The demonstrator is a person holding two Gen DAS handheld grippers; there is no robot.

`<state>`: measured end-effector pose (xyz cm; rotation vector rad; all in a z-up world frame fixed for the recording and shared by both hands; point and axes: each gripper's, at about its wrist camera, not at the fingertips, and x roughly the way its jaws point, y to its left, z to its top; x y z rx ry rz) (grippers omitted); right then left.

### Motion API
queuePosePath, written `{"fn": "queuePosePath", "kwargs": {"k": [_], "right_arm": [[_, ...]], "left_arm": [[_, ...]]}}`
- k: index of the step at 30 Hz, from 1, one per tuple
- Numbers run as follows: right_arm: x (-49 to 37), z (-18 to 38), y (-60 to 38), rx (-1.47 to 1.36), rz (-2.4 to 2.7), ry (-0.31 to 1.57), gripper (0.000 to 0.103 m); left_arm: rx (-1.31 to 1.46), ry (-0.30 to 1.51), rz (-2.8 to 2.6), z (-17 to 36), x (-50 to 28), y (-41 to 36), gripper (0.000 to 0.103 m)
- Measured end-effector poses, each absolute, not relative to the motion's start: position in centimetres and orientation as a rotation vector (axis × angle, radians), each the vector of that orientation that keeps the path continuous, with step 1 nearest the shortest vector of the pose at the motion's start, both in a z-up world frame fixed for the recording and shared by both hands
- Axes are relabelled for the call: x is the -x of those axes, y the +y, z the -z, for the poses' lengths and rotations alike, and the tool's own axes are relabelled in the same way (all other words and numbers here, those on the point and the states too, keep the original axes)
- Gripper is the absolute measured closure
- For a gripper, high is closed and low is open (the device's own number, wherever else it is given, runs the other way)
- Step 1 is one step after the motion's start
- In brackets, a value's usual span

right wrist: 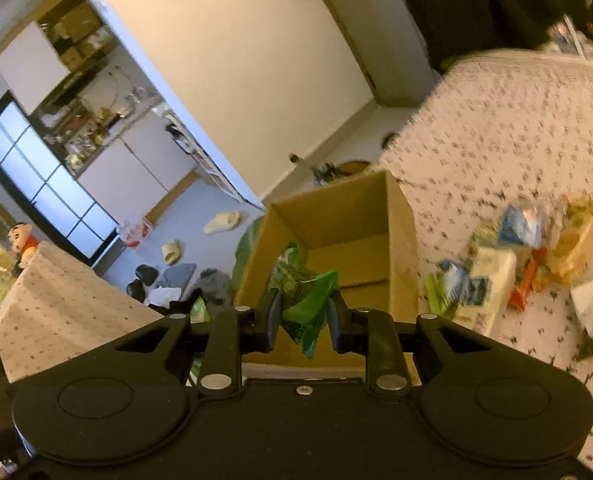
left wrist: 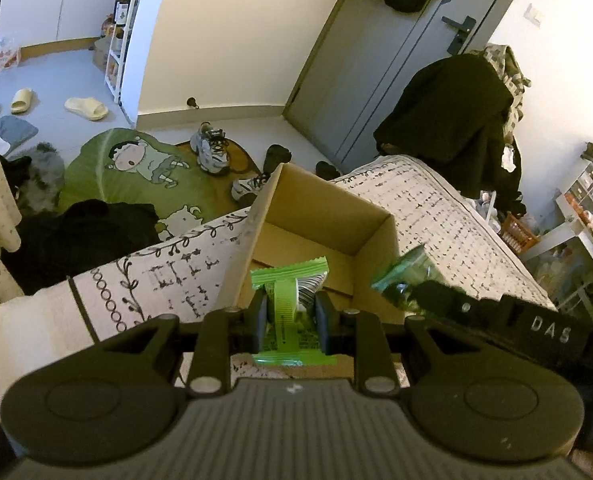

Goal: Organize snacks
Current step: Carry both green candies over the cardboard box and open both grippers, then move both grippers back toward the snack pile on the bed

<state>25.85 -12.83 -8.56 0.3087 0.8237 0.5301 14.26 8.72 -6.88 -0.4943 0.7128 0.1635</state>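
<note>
An open cardboard box (left wrist: 328,208) stands on the patterned bedspread (left wrist: 436,208), empty as far as its inside shows. My left gripper (left wrist: 291,304) is shut on a light green snack packet (left wrist: 286,284), held upright over the box's near edge. From the right, my right gripper (left wrist: 410,290) reaches toward the box with a dark green packet (left wrist: 402,274). In the right wrist view this gripper (right wrist: 305,304) is shut on that crumpled green packet (right wrist: 304,300), just above the near rim of the box (right wrist: 336,216).
A pile of several mixed snack packets (right wrist: 516,264) lies on the bedspread (right wrist: 496,120) to the right of the box. Beyond the bed's edge the floor holds a green cartoon cushion (left wrist: 136,168), sneakers (left wrist: 212,148) and dark clothes (left wrist: 84,232). A black coat (left wrist: 448,120) hangs by the door.
</note>
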Motion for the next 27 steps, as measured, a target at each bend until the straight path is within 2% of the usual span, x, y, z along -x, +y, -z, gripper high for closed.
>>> {"fn": "queuePosePath", "kwargs": {"k": [17, 27], "right_arm": [[-26.3, 8.2, -14.6, -0.354, -0.464, 0.848, 0.075], [-25.8, 7.3, -15.4, -0.348, -0.431, 0.861, 0.074]], "left_arm": [[0.447, 0.713, -0.169, 6.4, -17.6, 7.3, 0.079], [0.433, 0.703, -0.226, 5.4, -16.3, 7.8, 0.054]]}}
